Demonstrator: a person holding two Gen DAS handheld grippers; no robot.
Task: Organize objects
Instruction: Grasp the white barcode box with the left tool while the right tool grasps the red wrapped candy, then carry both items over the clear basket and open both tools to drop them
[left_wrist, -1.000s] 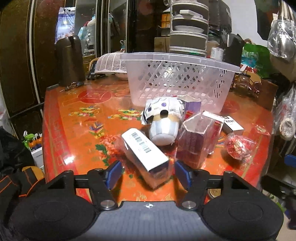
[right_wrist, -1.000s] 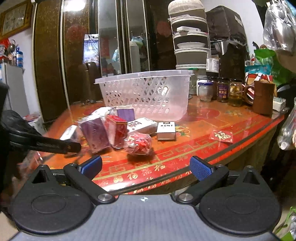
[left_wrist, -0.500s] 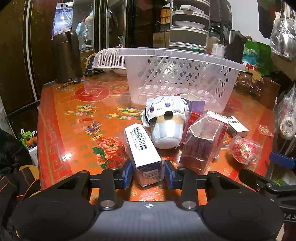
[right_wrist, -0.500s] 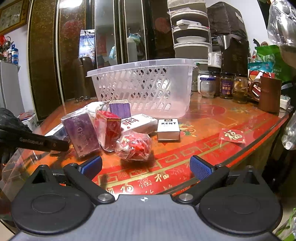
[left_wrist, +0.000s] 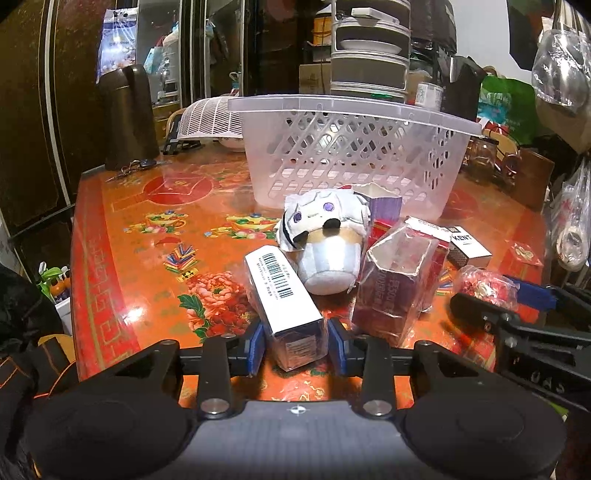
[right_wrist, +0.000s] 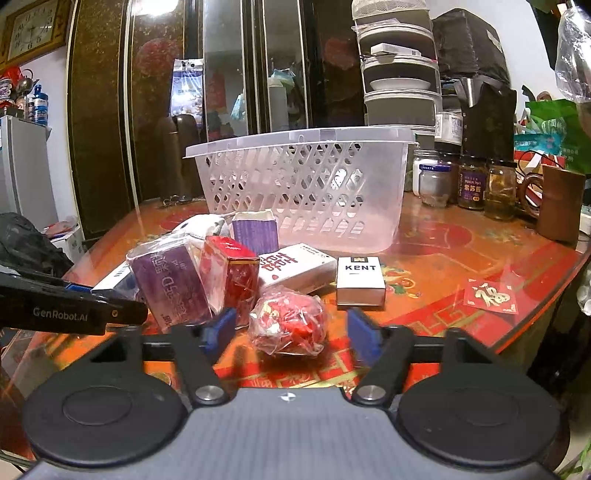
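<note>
Your left gripper (left_wrist: 295, 345) has just clamped onto the barcode box (left_wrist: 282, 295) at the table's (left_wrist: 122, 236) near edge; your right gripper (right_wrist: 290, 328) has narrowed around the red candy bag (right_wrist: 288, 325), not yet pinching. Basket (left_wrist: 351, 158) next, likely.

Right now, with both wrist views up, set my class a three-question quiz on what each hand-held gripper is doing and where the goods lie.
1. True or false: the left hand-held gripper has its fingers against the sides of the barcode box.
2. Which item lies between the fingers of the right hand-held gripper? A) KENT pack B) red candy bag C) plush toy
3. Fill in: the white basket holds ____ of these goods so far.

Key: 1 true. 2 B; the fingers stand apart from the bag on both sides. 3 none visible through its lattice.
</note>
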